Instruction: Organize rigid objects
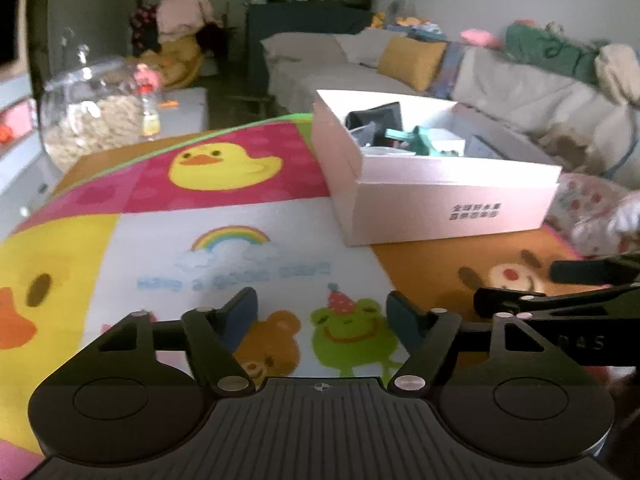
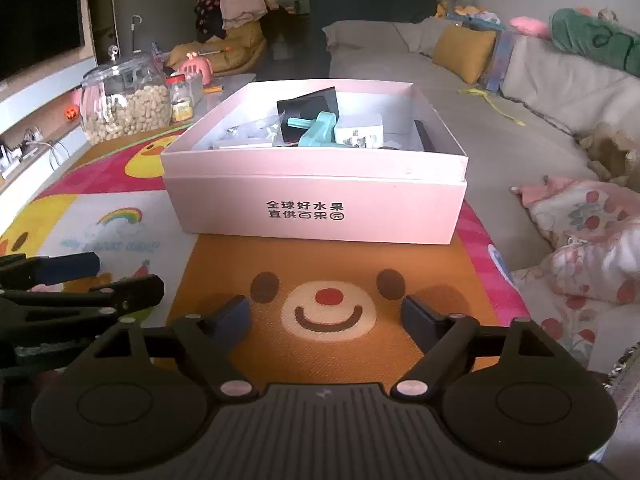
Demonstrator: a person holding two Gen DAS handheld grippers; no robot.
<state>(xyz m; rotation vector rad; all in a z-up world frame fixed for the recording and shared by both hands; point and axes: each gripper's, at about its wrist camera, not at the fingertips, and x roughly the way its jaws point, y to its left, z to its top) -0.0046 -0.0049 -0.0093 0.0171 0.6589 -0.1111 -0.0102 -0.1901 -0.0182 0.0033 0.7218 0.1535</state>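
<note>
1. The left gripper stood with jaws wide and nothing between them, low over the cartoon play mat.
2. The right gripper was likewise spread and empty above the mat's bear face.
3. At twelve o'clock sat the pink box, holding a teal tool, a black case and, seemingly, other items.
4. Sorting looked finished or paused; the next move probably called for finding another loose object.

Ahead of me, the open pink box sits upright on the mat, holding a teal tool, black case and white carton.
</note>
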